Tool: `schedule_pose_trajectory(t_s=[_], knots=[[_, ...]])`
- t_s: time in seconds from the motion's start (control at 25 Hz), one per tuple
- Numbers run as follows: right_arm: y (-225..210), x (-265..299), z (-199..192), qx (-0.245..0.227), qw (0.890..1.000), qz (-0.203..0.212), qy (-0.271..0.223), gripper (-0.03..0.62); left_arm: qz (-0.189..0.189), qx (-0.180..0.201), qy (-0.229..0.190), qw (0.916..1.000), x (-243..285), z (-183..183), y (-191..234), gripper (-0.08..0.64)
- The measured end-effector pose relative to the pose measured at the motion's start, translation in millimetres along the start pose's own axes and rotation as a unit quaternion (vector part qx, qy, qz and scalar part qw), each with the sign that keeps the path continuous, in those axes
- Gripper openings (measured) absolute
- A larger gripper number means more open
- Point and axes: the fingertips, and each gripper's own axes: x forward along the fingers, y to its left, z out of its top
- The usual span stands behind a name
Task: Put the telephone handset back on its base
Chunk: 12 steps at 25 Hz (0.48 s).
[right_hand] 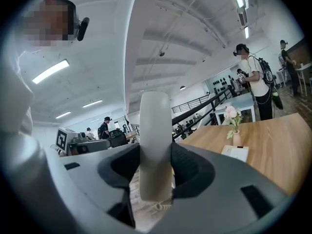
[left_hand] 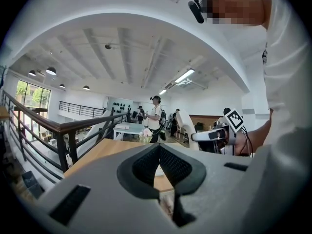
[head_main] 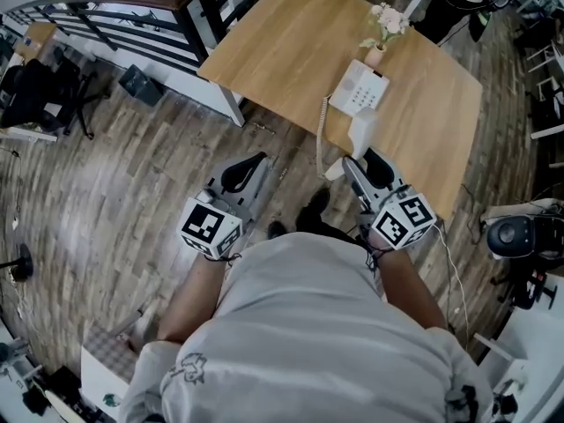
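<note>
The white telephone base (head_main: 359, 91) lies on the wooden table (head_main: 282, 42), and it also shows as a flat white box, the base (right_hand: 235, 152), in the right gripper view. My right gripper (head_main: 359, 159) is shut on the white handset (head_main: 361, 133), held upright off the table's near edge. The handset (right_hand: 155, 145) stands clamped between the jaws. Its coiled cord (head_main: 321, 130) hangs from the base down past the table edge. My left gripper (head_main: 254, 164) hovers over the floor left of the handset, jaws together with nothing in them.
A small vase of pink flowers (head_main: 381, 38) stands just behind the base. A dark railing (head_main: 115, 11) runs along the table's left side. Wooden floor lies below both grippers. Several people stand at far tables (left_hand: 156, 116).
</note>
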Motion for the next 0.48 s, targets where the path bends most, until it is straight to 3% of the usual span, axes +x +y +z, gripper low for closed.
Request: schedule_pose_trajectory(t_s=[0.48], knots=[[-87,39,27,0.008,1.000,0.026,0.015,0.207,-0.019,0.020,-0.007,0.9996,137,34,18,0.006]])
